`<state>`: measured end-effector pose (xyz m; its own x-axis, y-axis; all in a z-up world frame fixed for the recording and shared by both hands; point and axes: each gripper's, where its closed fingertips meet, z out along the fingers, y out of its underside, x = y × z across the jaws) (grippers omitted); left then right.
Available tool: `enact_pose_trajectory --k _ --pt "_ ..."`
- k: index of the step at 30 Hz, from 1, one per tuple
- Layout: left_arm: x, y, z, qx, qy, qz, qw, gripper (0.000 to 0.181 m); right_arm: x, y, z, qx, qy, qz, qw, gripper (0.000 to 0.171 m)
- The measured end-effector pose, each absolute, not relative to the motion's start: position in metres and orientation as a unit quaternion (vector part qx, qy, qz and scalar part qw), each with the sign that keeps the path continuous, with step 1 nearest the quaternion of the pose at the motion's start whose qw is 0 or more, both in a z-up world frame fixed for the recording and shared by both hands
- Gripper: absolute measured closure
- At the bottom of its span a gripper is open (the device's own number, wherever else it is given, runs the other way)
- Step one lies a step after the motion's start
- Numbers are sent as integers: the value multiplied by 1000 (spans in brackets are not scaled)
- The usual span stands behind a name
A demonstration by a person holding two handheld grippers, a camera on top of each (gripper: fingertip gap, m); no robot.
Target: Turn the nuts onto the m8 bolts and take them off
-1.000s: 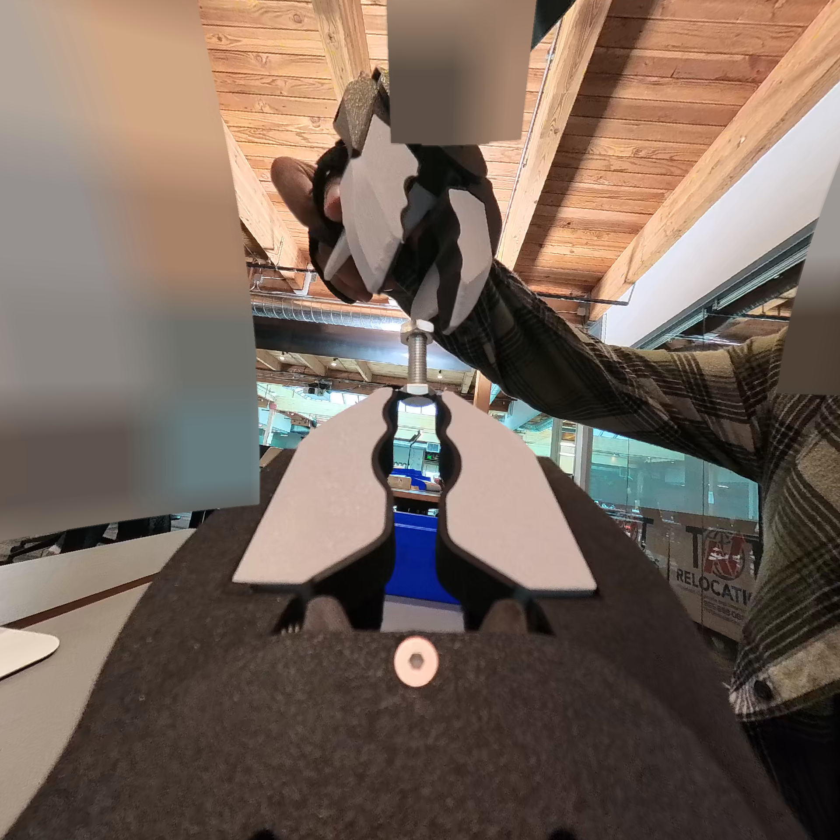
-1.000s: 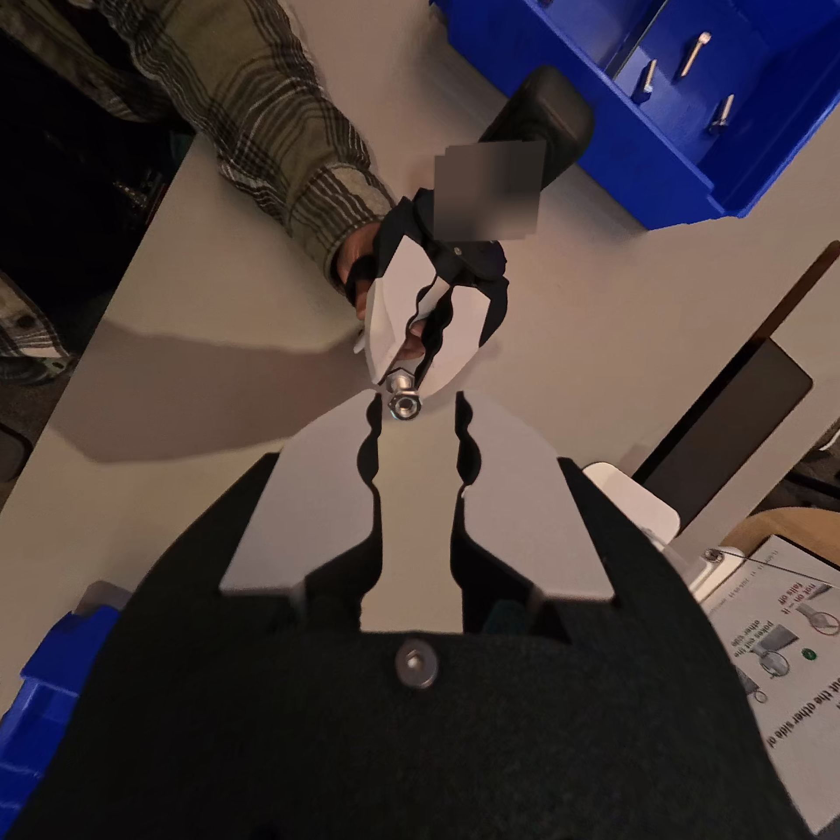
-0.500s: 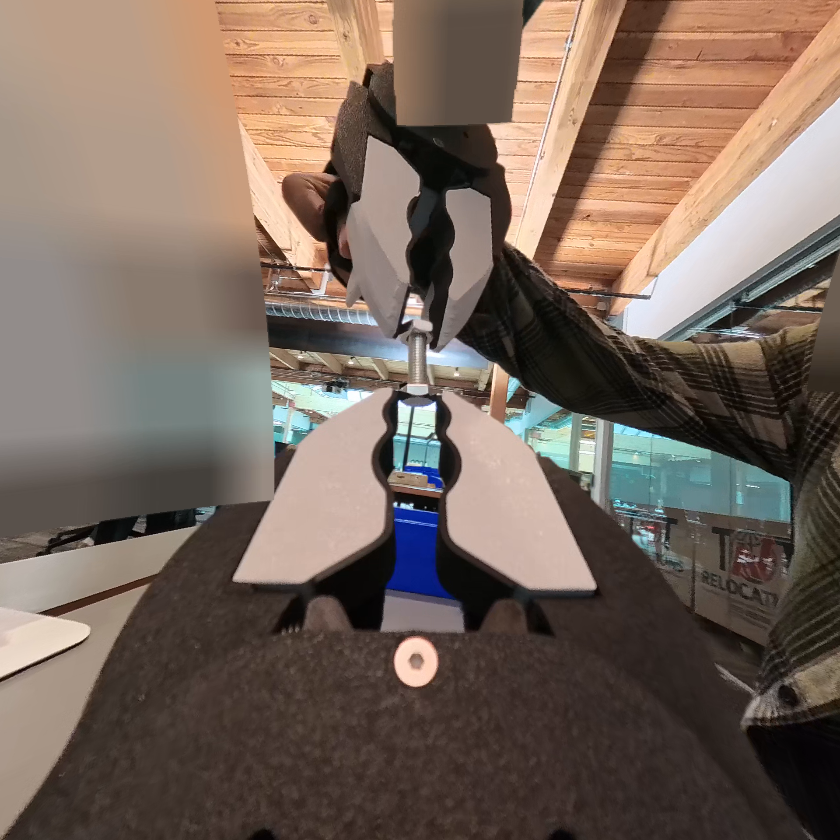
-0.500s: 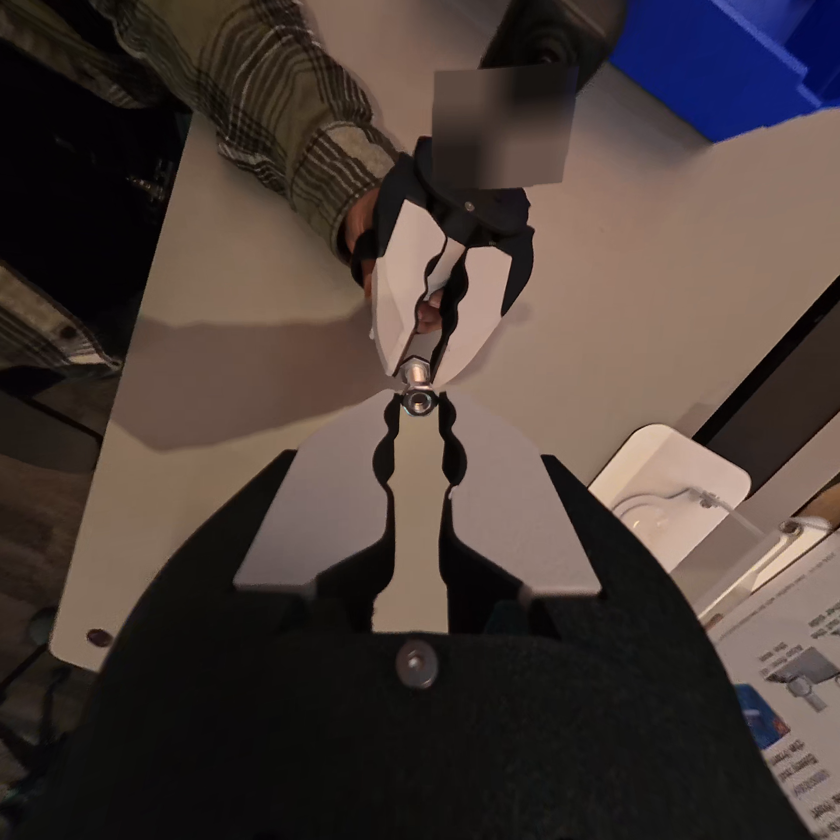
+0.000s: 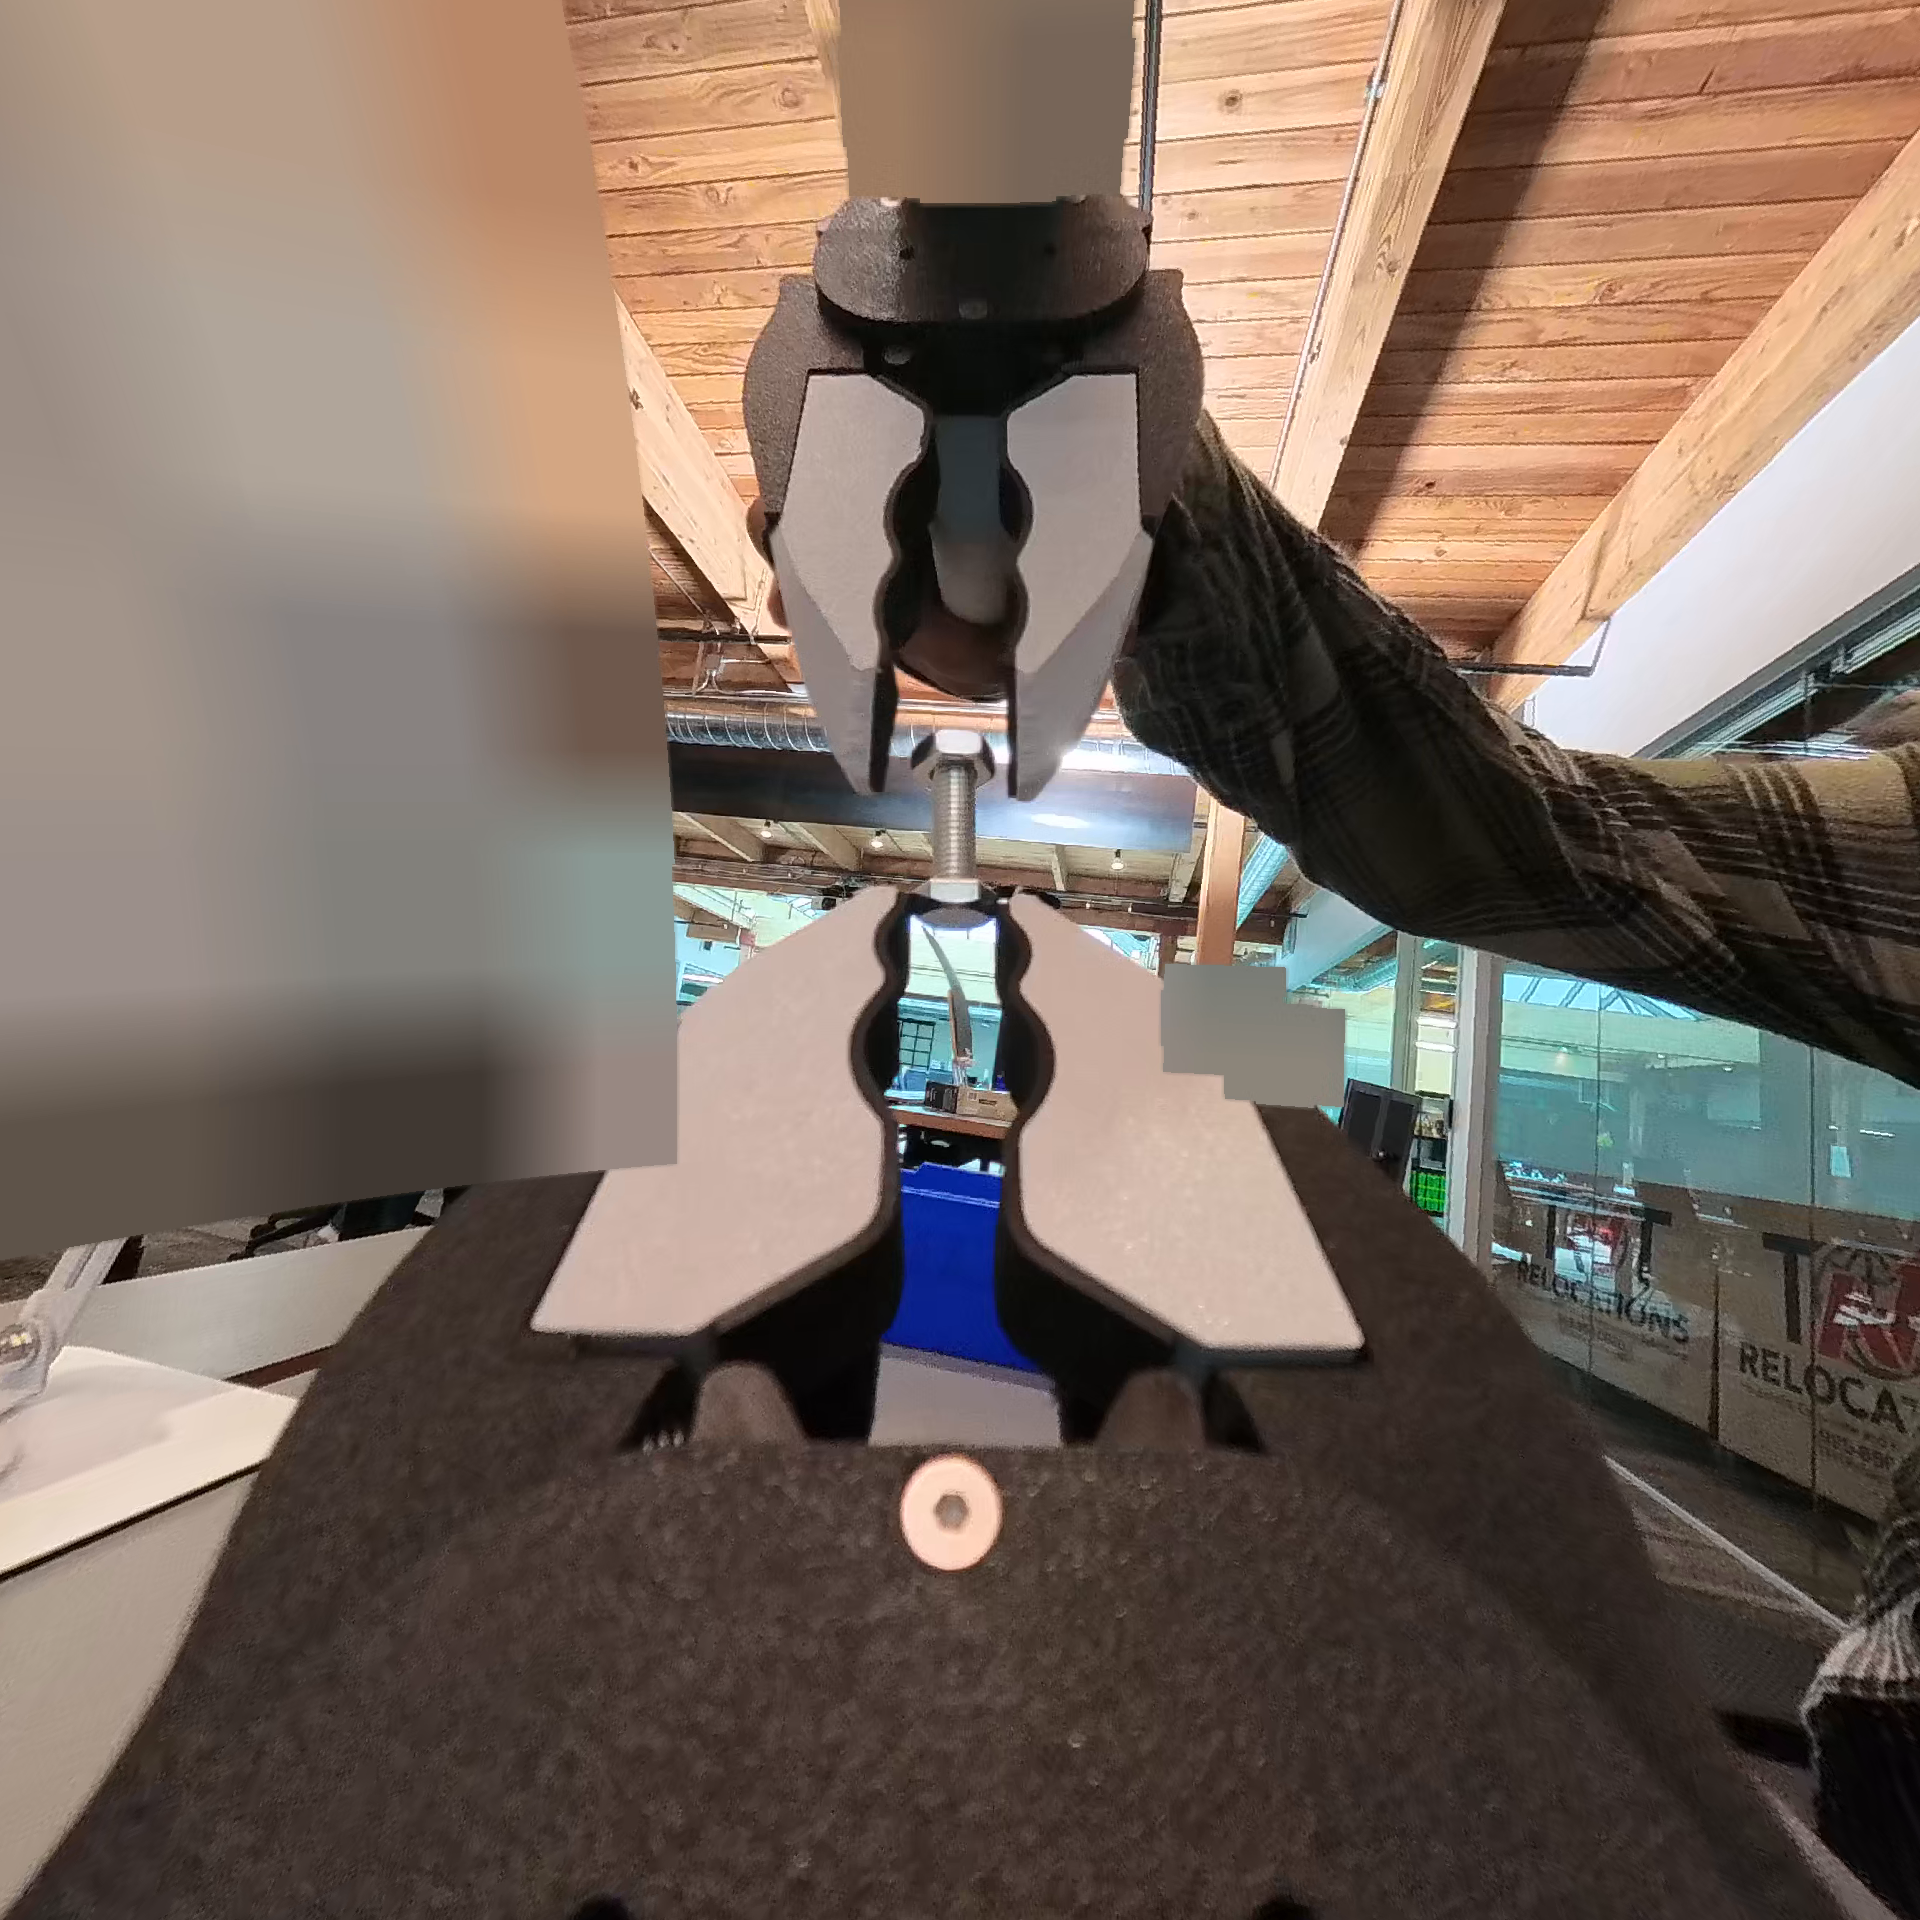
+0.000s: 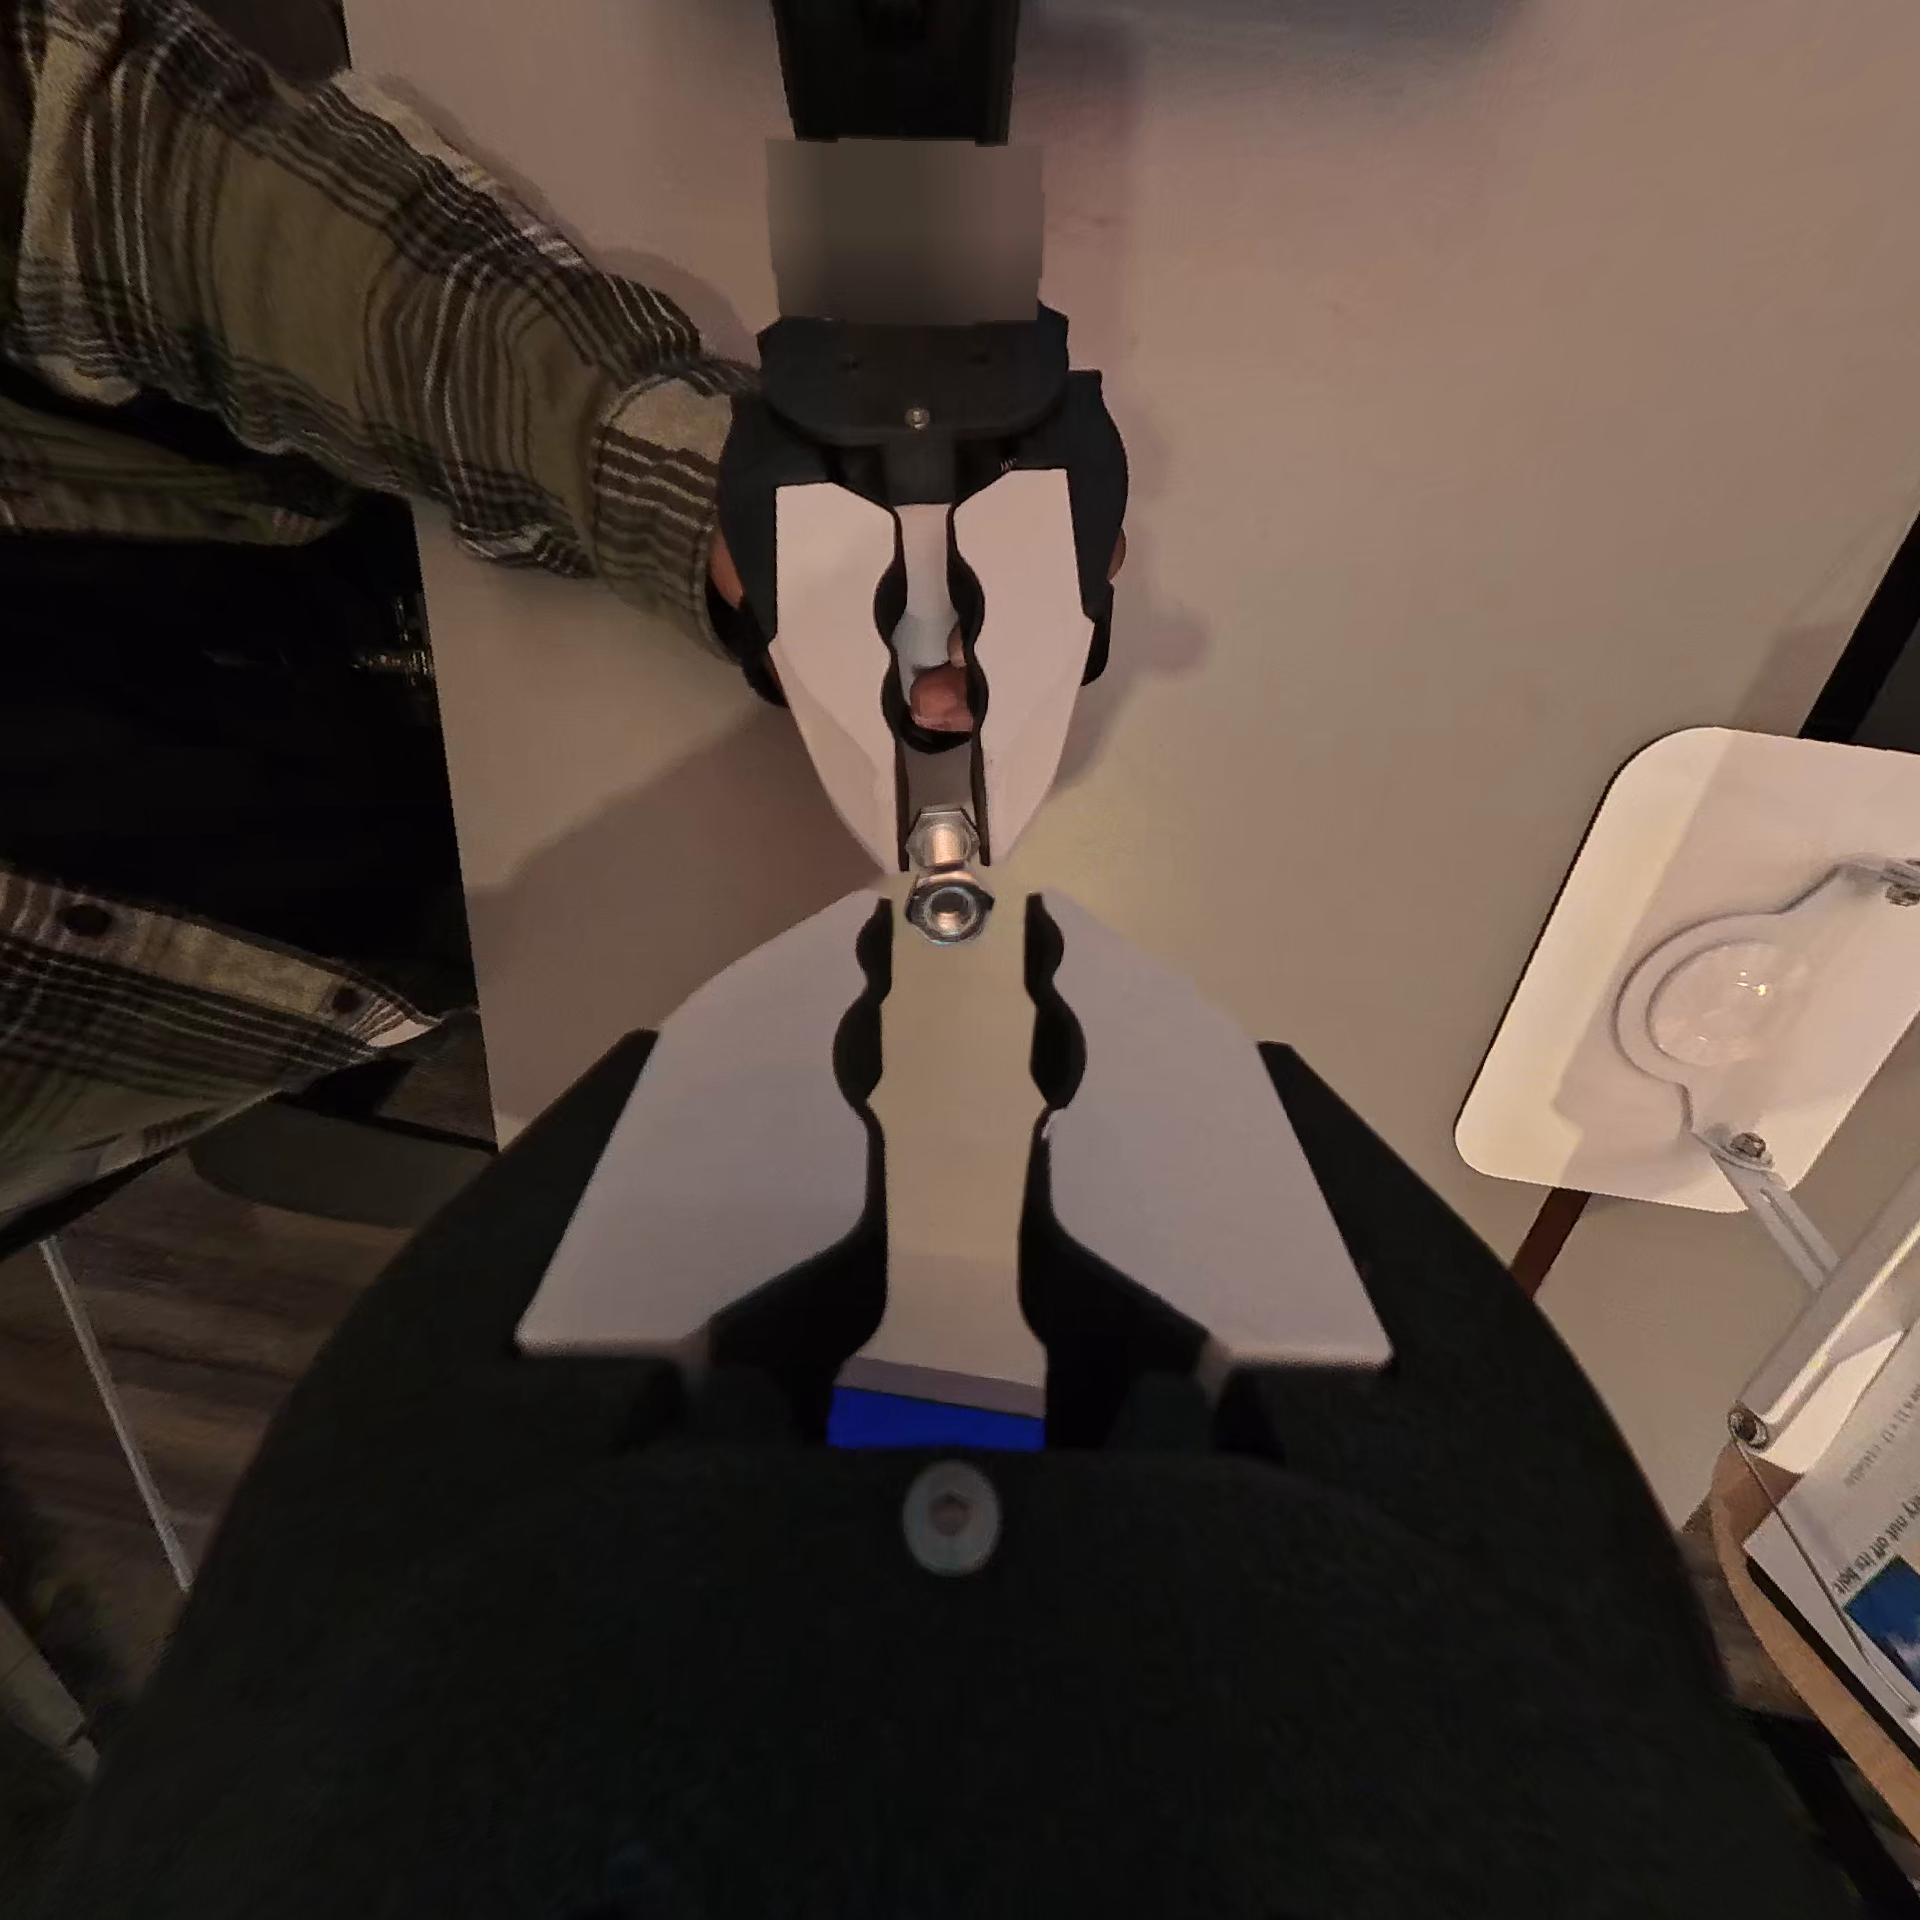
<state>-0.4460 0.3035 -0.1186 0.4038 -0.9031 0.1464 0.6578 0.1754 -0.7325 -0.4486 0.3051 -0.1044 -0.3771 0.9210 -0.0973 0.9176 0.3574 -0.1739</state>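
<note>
Here, at frame centre of your left wrist view, your left gripper [image 5: 953, 914] is closed tight on the hexagonal head of the silver threaded M8 bolt [image 5: 952, 828], fingertips pinching it from both sides. The shank stands upright, up toward the wooden plank ceiling [image 5: 1455, 312].

At the bolt's top end sits the silver hex nut [image 5: 952, 748], near the tip of the thread. Your right gripper [image 5: 954, 764] comes down from the upper middle of the frame, pale fingers [image 5: 847, 582] parted around that nut with a narrow gap showing on each side. It holds nothing; the tips bracket the nut without touching.

The right wrist view says the same: the nut [image 6: 945, 916] lies between your fingertips with bare tabletop visible either side of it, and the left gripper [image 6: 940, 840] points straight back at you from upper centre, clamped on the bolt head.

Room: open air all round the bolt shank between the two sets of tips. The beige tabletop [image 6: 1455, 416] is bare behind the grippers; its left edge runs down the left of frame beside your plaid sleeve [image 6: 343, 343]. A white rounded plate with a clear dome [image 6: 1704, 987] sits at right, well apart. A printed sheet [image 6: 1860, 1558] pokes in at lower right.
</note>
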Motion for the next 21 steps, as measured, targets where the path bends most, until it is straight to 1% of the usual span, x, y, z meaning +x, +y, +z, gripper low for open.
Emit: enact_pose_trajectory --k 5,8,10,13,18,21 --pt "-444 303 -118 -373 166 -530 744 167 -447 305 -98 -534 -839 104 18 133" --pt "-443 301 -118 -369 173 -538 738 167 -448 314 -90 -476 -873 92 59 131" --pt "-441 300 -118 -368 177 -544 733 167 -448 307 -86 -421 -897 114 73 132" --pt "-439 299 -119 -366 185 -554 725 167 -446 299 -89 -347 -926 115 92 140" --pt "-434 296 -119 -362 199 -569 711 167 -442 294 -95 -313 -939 115 79 155" --pt "-434 296 -121 -363 202 -571 708 167 -439 292 -96 -308 -941 118 70 156"
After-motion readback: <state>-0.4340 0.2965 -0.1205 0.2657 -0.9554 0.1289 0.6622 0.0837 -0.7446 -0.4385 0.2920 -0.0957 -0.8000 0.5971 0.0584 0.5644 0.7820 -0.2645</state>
